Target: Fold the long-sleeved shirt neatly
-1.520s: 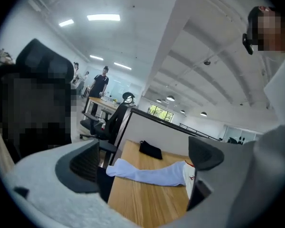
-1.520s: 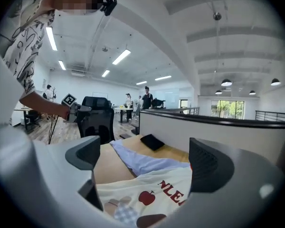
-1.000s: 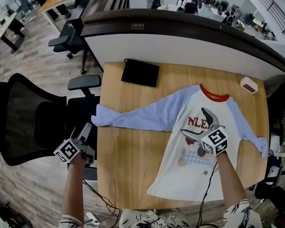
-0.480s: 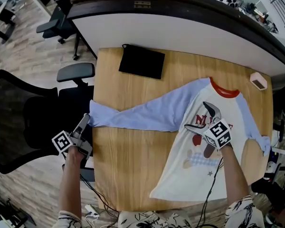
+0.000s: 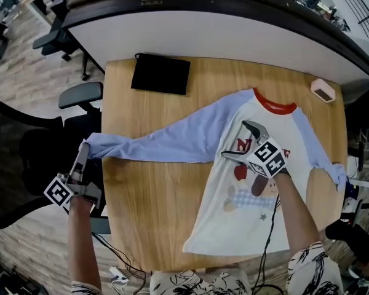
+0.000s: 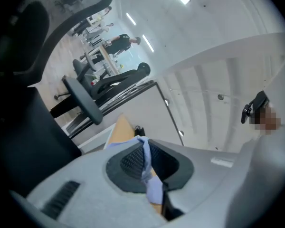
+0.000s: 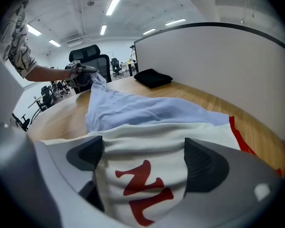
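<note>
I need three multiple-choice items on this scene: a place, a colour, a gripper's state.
1. Where on the table is the black pouch? A) far left B) near right C) near left
2. What colour is the collar of the shirt? A) red B) green C) black
3. The left gripper is: A) open, empty B) shut on the sleeve cuff C) shut on nothing
Answers: 1 A, it lies by the far edge, left side. 2 A, a red band rings the neck. 3 B, its jaws, just closed, pinch blue fabric.
</note>
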Available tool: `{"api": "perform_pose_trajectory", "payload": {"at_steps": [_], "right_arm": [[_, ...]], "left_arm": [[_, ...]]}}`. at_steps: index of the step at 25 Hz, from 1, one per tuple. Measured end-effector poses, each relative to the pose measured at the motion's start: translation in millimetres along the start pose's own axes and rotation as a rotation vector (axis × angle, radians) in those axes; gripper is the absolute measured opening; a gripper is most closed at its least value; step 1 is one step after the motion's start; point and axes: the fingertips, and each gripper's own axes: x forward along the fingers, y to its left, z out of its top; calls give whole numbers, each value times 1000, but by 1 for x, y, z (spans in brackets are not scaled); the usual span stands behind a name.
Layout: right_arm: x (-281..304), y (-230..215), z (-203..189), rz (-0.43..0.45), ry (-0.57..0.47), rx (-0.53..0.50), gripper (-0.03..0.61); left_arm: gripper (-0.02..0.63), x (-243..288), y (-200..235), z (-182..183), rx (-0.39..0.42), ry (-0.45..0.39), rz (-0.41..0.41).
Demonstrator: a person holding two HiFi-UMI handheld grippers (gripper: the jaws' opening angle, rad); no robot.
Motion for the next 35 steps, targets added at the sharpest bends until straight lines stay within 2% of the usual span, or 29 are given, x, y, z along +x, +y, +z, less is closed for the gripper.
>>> {"api": "perform_pose_trajectory", "payload": {"at_steps": [5, 12, 18, 25, 29, 32, 35], "right_arm": [[-1, 1, -1, 13, 22, -8, 543], [-4, 3, -1, 49, 12, -27, 523], [-7, 5, -1, 67, 4, -52, 520], [-14, 4, 0, 66, -51, -46, 514], [-43, 1, 4, 73, -110, -50, 514], [-78, -12, -22, 51, -91, -109, 515], [-120, -32, -74, 15, -42, -142, 514]], "left_arm": [[8, 13, -114, 0, 113, -49, -135], [8, 74, -279, -45, 330, 10, -322], [8, 131, -387, -122, 343, 117, -489], [8, 175, -487, -220, 347, 258, -665], [8, 186, -527, -272, 370, 335, -726], [8, 194, -539, -309, 421, 381, -724], [9, 207, -533, -357, 467, 446, -691]]}}
